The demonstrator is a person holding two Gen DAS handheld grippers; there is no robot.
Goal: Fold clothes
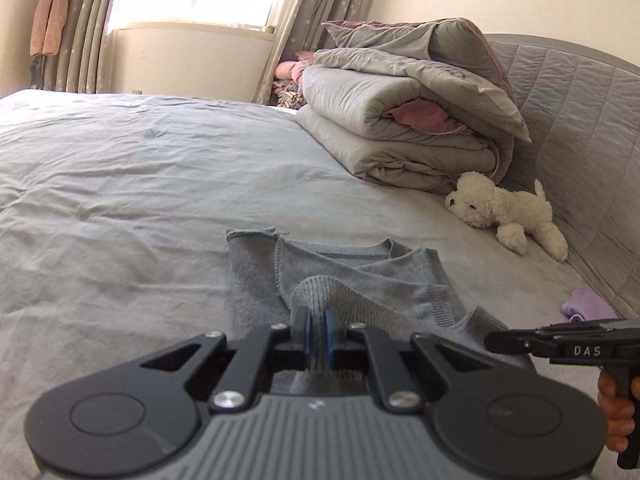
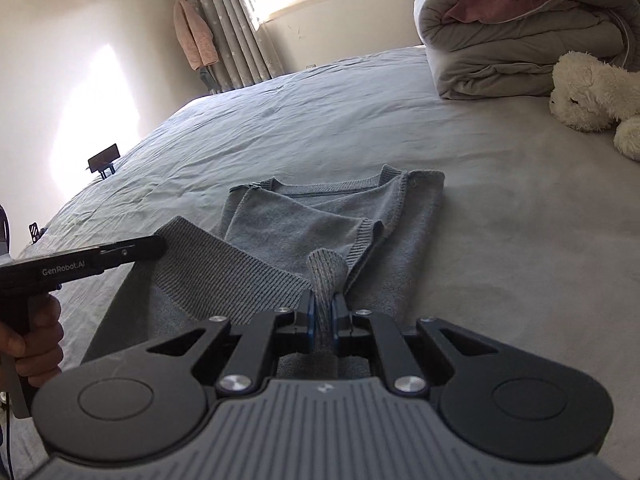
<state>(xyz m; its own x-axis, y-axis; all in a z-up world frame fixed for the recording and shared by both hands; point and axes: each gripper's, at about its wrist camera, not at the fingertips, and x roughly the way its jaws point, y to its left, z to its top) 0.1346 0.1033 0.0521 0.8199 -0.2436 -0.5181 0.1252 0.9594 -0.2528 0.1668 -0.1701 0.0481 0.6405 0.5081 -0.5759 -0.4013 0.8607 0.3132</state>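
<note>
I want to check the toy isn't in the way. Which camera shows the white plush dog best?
The left wrist view: the whole white plush dog lies in frame beside the folded quilt. The right wrist view shows only part of it, cut off at the right edge.

Left gripper [image 1: 318, 320] sits low and centred in its own view, pointing forward & tilted down — blue pads [image 1: 305, 330] pinched nearly together on a ribbed fold of grey sweater [image 1: 360, 280]. Seen from the right wrist view, it comes in from the left edge, a hand [image 2: 34, 336] wrapped round its handle.

Right gripper [image 2: 324, 312] has the same pose: angled down, jaws clamped tight on a bunched bit of the sweater hem. In the left wrist view it pokes in from the right edge w/ fingers [image 1: 618, 408] curled round the grip. Both grippers side by side, close together.
</note>
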